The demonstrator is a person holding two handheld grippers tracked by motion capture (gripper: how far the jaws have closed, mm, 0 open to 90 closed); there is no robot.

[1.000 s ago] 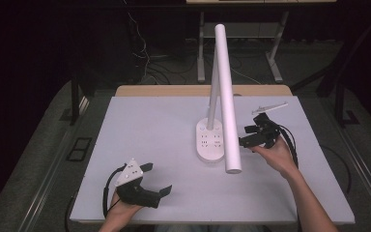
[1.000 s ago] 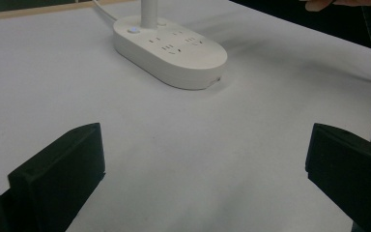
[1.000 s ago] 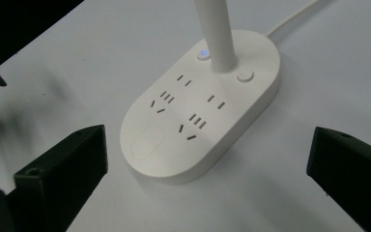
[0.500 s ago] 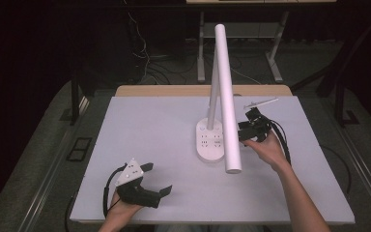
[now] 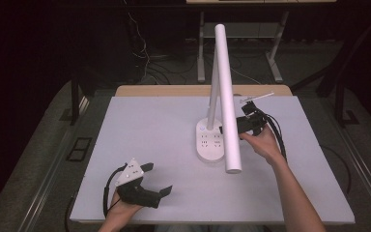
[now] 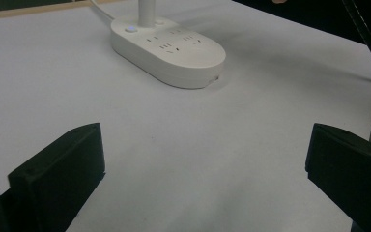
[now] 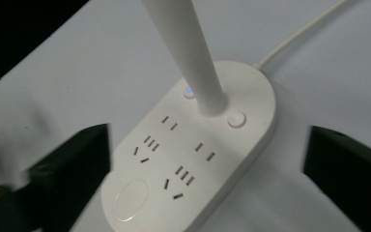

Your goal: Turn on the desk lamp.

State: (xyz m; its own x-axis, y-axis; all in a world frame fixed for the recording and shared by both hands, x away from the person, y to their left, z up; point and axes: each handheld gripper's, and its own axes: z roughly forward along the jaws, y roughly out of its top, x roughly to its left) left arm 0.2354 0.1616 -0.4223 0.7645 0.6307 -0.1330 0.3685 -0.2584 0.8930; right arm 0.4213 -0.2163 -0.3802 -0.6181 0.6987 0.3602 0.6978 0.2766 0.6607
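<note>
White counter (image 5: 149, 125) with a white desk lamp on it. Lamp base (image 5: 211, 143) is an oval power strip with sockets on top, sits right of centre; a thin white stem rises from its far end and a long white tube head (image 5: 227, 96) slants over the base toward the near side. Small blue light on the base (image 7: 189, 90) beside the stem, round button (image 7: 236, 119) on the stem's other side, oval pad (image 7: 130, 198) at the opposite end. White cord (image 7: 299, 34) runs off from the base's stem end.

Left gripper (image 5: 157, 181) rests low at the near left corner of the counter, fingers (image 6: 58, 174) wide apart, holding nothing; base well ahead of it.

Right gripper (image 5: 229, 128) just right of the base, beside the tube, aimed at the base. Fingers (image 7: 348, 169) spread wide, nothing between them but the base below; touching the lamp or not, cannot tell.
</note>
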